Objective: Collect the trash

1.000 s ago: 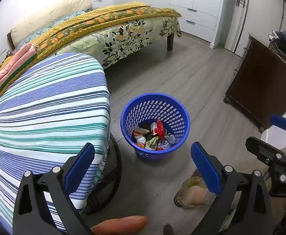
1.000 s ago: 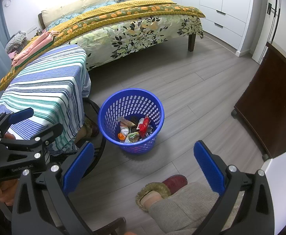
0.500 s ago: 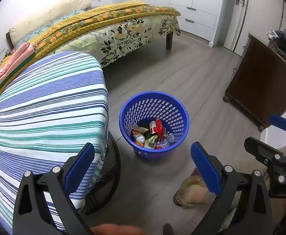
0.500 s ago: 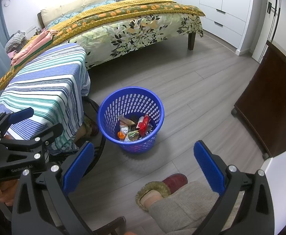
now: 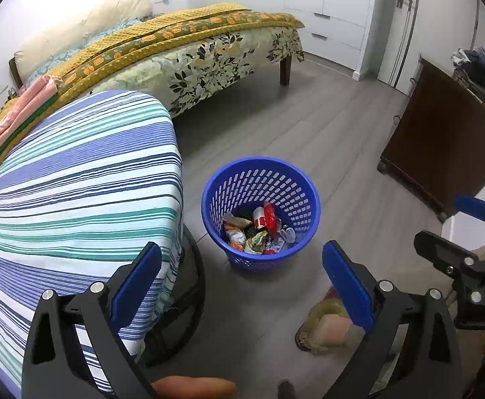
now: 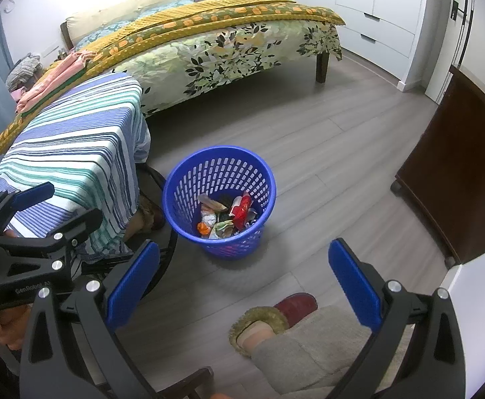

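left gripper (image 5: 239,272): our fingers spread wide, nothing between them; hangs above the floor, aimed down at the basket.
right gripper (image 6: 242,272): same, spread wide and holding nothing; it shows at the right edge of the left view too.
basket (image 5: 312,196): blue, perforated, upright on the floor just ahead of both grippers, beside the table.
trash (image 5: 259,229): a small heap of wrappers at the basket bottom, with one red piece (image 6: 241,209) on top. Fill level is low.
table (image 5: 76,179): striped cloth over it, to our left. We see nothing lying on the part in view; the near edge is cut off by the left gripper.
floor (image 6: 325,173): grey planks. We spot no loose wrappers between basket, bed and cabinet.
foot (image 6: 269,319): our slipper and trouser leg sit below the right gripper, near the basket but not touching it.
bed (image 6: 209,43): well behind the basket, yellow blanket, folded pink cloth at its corner. No litter visible on it.
cabinet (image 5: 442,139): dark wood, far right, apart from everything else.
progress: we judge collection is done or nearly so, since everything that reads as trash is already in the basket and both tools are free.
left to do: at most a check of spots hidden under the table and behind us; we can't see those.
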{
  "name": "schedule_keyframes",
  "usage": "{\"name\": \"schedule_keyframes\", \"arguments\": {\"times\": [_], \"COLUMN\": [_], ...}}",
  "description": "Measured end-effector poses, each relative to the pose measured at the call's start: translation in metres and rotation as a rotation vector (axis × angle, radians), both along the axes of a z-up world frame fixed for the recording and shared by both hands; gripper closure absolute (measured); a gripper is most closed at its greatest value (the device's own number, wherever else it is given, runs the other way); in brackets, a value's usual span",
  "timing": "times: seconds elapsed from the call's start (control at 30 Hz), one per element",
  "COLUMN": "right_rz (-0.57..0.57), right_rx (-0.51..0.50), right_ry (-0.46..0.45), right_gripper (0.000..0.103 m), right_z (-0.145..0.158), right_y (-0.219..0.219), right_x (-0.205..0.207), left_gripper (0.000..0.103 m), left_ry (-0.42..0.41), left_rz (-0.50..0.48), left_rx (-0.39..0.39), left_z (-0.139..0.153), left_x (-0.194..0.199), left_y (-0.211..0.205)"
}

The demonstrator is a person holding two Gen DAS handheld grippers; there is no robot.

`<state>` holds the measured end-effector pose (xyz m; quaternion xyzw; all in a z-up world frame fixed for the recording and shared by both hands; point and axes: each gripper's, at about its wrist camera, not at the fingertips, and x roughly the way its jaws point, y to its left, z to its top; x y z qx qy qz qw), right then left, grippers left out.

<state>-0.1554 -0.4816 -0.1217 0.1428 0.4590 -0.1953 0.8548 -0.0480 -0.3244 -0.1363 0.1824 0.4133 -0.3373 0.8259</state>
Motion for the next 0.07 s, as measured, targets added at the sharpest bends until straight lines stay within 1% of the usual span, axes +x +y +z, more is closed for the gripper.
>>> {"name": "schedule_keyframes", "arguments": {"times": [0.07], "right_rz": [-0.001], "right_rx": [0.001], "right_ry": [0.001], "right_gripper": [0.005], "right_z": [-0.0004], "right_y": [-0.0011], "right_x": [-0.0005], "left_gripper": [0.007], "left_ry": [0.005], "left_rz": [-0.001], "left_rx": [0.001], "left_z": [-0.0006], "left_x": [-0.0002], "left_y": [-0.0004]}}
